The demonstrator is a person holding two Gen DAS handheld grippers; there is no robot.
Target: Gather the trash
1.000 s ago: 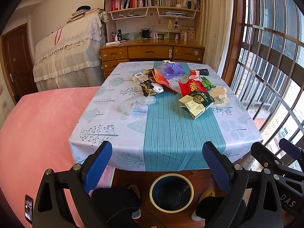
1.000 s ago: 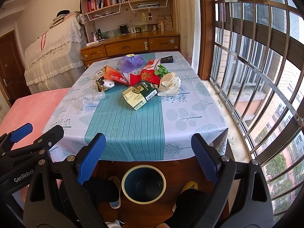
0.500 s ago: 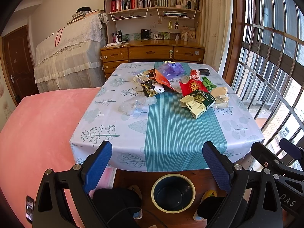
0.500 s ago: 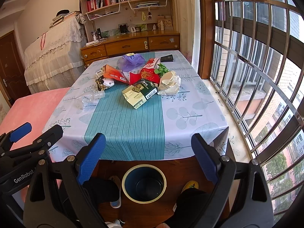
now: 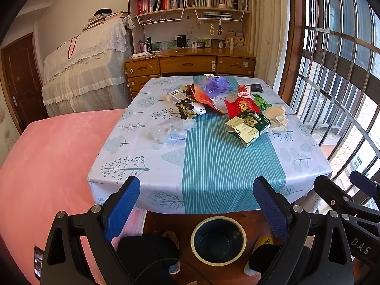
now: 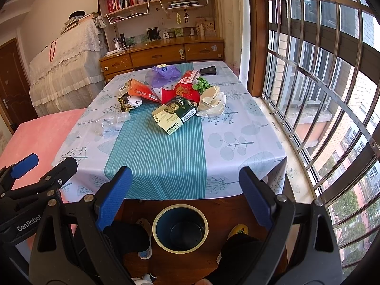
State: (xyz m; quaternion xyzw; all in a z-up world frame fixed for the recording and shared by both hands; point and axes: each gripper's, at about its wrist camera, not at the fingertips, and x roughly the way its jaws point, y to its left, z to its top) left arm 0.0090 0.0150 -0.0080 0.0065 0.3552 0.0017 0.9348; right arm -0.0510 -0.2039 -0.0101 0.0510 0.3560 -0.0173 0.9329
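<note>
Start of pickup: left gripper (image 5: pixel 196 198) and right gripper (image 6: pixel 184 187) both wide, holding nothing, near table edge above bin (image 5: pixel 218 237) on floor; trash pile (image 5: pixel 223 109) sits mid-far on table (image 5: pixel 213 166), next move likely reach forward to box (image 6: pixel 174 115).

Table (image 5: pixel 209 166) under a pale leaf-print cloth with a teal striped band down the middle. Trash clustered on the far half: green-and-cream carton (image 5: pixel 247 125) on the band, crumpled beige paper (image 5: pixel 276 118) touching its right side, red packet (image 5: pixel 239 104) and green leaves (image 5: pixel 261 102) just behind. Clear plastic bottle (image 5: pixel 171 129) lies on its side left of the band. Orange wrapper (image 5: pixel 204 98), purple bag (image 5: pixel 215 84) and small dark item (image 5: pixel 255 87) farther back. Near half bare. On the wood floor below the near edge: 1 dark bin (image 5: pixel 218 239), cream rim.
</note>
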